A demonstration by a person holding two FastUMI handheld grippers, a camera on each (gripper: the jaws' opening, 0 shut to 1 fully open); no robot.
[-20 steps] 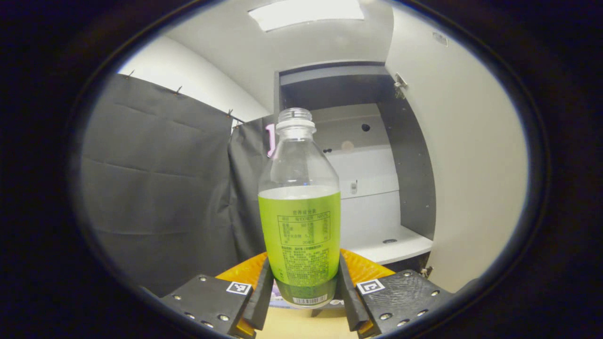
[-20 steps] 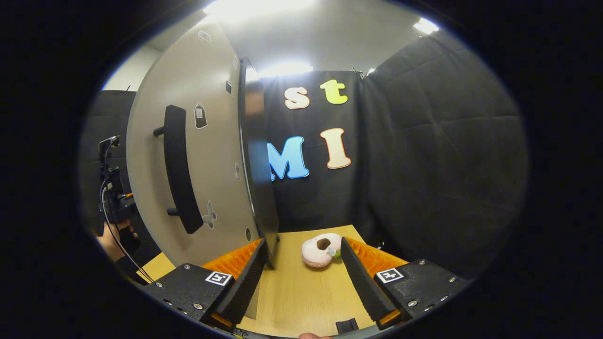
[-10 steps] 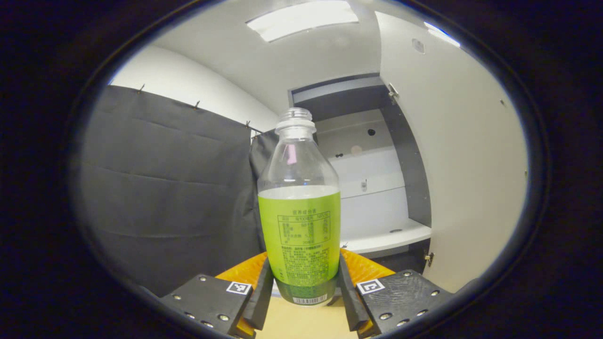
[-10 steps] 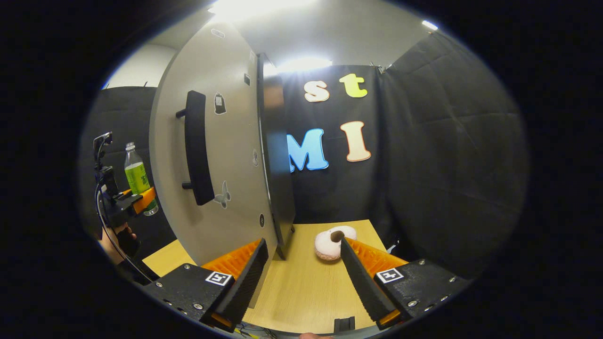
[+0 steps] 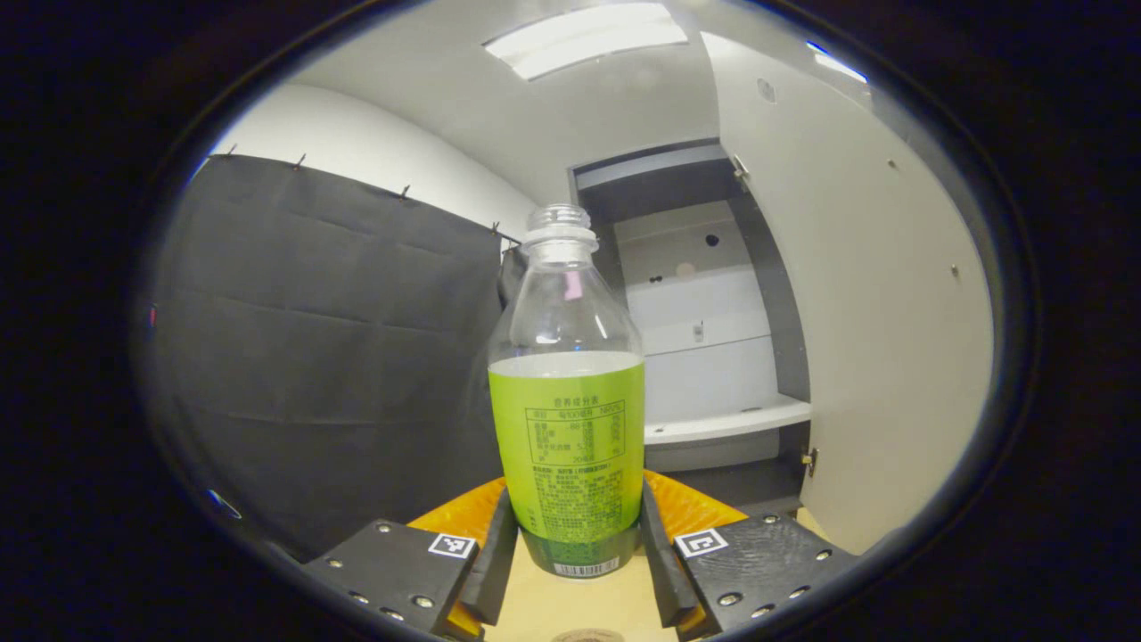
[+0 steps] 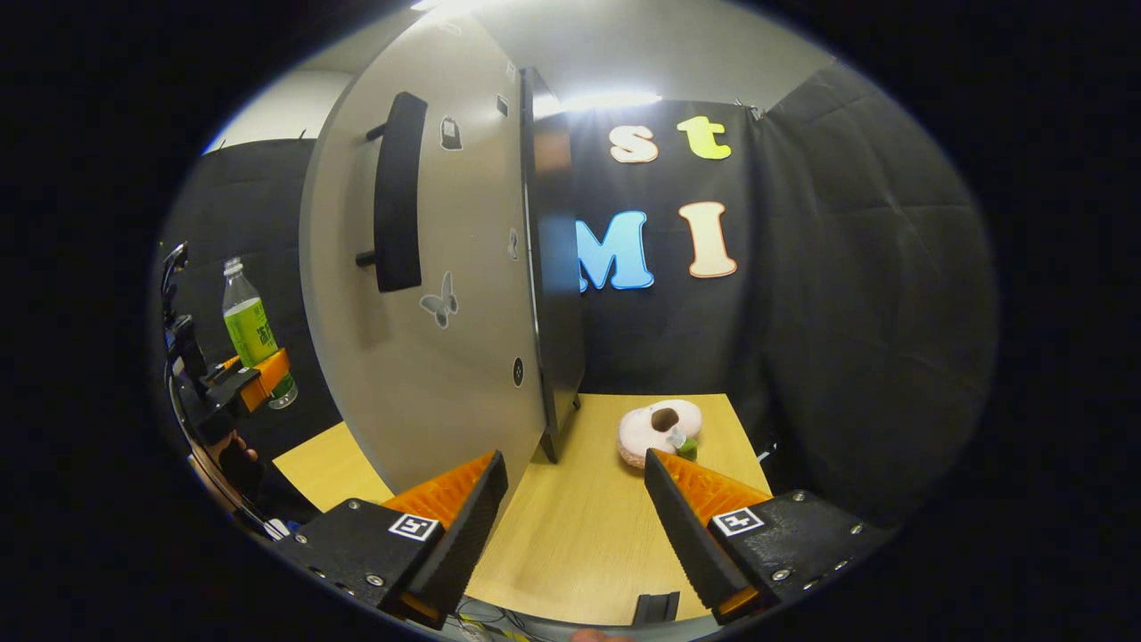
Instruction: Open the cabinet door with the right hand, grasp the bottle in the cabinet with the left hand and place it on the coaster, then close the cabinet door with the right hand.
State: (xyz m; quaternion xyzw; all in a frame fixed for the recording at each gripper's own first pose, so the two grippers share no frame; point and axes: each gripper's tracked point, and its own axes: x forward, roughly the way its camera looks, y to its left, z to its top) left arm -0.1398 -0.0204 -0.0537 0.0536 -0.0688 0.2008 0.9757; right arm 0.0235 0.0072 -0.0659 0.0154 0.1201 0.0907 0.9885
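A clear uncapped bottle (image 5: 567, 392) with a green label stands upright between both fingers of my left gripper (image 5: 568, 553), which is shut on its base, held above the wooden table. Behind it the cabinet (image 5: 704, 312) stands open, its white shelf bare, the door (image 5: 882, 294) swung out to the right. In the right gripper view my right gripper (image 6: 570, 526) is open and holds nothing, just in front of the door's outer face (image 6: 446, 357) with its dark handle (image 6: 397, 192). Far left there, the bottle (image 6: 250, 325) sits in the left gripper (image 6: 258, 379), held by a hand.
A white and pink ring-shaped toy (image 6: 660, 428) lies on the wooden table (image 6: 588, 535) right of the door's edge. Black cloth walls close in the left and back sides. A round brown edge (image 5: 579, 635) shows at the bottom of the left gripper view.
My left gripper has drawn back from the cabinet with the bottle; the cabinet looks smaller and farther. The right gripper has pulled back and shifted, so the door and bottle show more fully.
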